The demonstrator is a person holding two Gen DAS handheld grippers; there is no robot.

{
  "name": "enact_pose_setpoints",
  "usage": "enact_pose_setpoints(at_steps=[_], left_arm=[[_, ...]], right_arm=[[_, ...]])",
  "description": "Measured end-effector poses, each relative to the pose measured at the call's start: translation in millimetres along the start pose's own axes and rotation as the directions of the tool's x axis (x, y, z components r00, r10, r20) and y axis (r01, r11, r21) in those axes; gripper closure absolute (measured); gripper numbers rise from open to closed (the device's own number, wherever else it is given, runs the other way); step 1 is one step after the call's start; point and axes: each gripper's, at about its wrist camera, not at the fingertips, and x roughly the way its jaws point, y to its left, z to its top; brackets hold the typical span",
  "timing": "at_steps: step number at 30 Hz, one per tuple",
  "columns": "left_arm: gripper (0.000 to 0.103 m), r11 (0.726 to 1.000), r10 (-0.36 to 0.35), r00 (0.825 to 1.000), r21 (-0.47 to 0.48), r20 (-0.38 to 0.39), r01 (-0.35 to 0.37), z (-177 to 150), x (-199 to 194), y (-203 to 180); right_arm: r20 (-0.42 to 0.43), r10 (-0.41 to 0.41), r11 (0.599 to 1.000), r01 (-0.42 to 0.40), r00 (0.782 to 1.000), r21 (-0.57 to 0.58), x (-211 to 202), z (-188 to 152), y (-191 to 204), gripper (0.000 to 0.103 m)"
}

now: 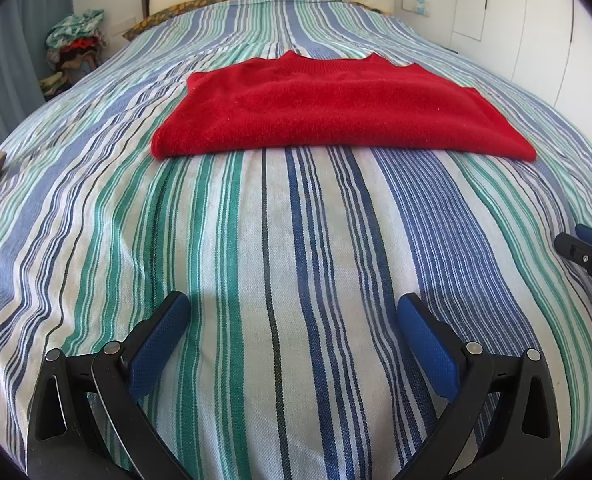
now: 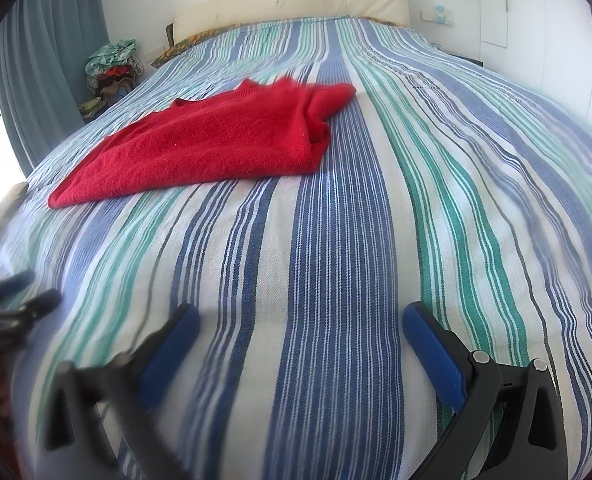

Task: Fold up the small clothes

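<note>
Folded red sweater (image 1: 336,116) mid-bedspread (image 1: 256,260), both tools (image 1: 292,340) (image 2: 300,344) apart, empty, near edge.

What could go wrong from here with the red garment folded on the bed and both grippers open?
1. The right end of the red sweater looks bunched in the right wrist view, so another fold could lock in that lump.
2. The left gripper and right gripper hang open over the striped bedspread; a low grab at the sweater's edge might pinch the bedspread too.
</note>
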Motion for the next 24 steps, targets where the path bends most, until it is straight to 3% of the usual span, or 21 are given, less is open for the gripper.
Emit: enact_pose_setpoints(at_steps=[24], left_arm=[[0.001,1.000,-0.005,1.000,-0.003,-0.021,0.005,3.8,6.8,1.3]], right_arm=[[-0.001,0.001,1.000,-0.001,1.000,0.000,0.3,0.5,-0.1,0.002]])
